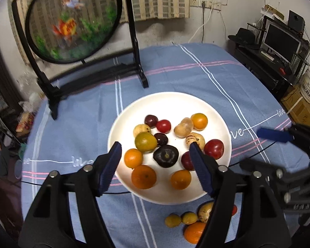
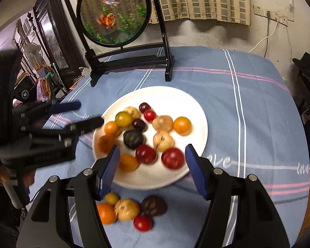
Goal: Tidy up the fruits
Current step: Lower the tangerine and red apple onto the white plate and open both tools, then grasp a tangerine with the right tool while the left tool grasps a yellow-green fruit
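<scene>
Above the white plate (image 1: 122, 124) of fruit, left gripper (image 1: 155, 161) and right gripper (image 2: 153, 161) hang part-open, both empty

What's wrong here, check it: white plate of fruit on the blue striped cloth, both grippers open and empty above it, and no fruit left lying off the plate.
One thing is wrong: fruit does lie off the white plate. The right wrist view shows a small pile on the blue striped cloth by its near rim. The left gripper and right gripper are open and empty.
</scene>
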Demonstrator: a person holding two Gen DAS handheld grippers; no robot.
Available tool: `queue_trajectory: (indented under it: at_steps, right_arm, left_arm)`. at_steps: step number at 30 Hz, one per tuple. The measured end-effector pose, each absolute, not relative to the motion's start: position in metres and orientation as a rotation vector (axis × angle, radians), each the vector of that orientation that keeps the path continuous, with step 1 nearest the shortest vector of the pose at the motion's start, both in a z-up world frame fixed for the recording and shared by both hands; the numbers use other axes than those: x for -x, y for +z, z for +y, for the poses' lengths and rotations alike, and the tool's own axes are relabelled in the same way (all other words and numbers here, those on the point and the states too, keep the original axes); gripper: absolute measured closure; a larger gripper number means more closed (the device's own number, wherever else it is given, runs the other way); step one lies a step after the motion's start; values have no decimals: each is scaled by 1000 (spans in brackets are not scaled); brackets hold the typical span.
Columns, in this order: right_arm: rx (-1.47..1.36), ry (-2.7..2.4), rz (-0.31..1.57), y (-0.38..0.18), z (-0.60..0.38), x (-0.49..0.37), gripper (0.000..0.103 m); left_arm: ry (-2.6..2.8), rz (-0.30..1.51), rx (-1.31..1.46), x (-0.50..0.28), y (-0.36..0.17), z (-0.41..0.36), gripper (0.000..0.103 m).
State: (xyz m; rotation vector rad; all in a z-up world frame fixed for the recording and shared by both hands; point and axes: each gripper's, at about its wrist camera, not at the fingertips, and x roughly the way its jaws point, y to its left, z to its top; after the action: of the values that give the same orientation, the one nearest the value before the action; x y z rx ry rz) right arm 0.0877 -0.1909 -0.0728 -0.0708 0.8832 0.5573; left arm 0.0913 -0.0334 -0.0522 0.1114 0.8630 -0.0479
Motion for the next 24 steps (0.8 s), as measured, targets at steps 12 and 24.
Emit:
queue_trajectory:
  at_steps: [12, 24]
  right_arm:
    - [130, 588, 937, -104, -186, 2, 37]
    - [193, 572, 1044, -156, -172, 43, 37]
  left_arm:
    - [13, 819, -141, -45, -32, -34, 25]
    - [184, 1056, 105, 15, -103, 55, 20]
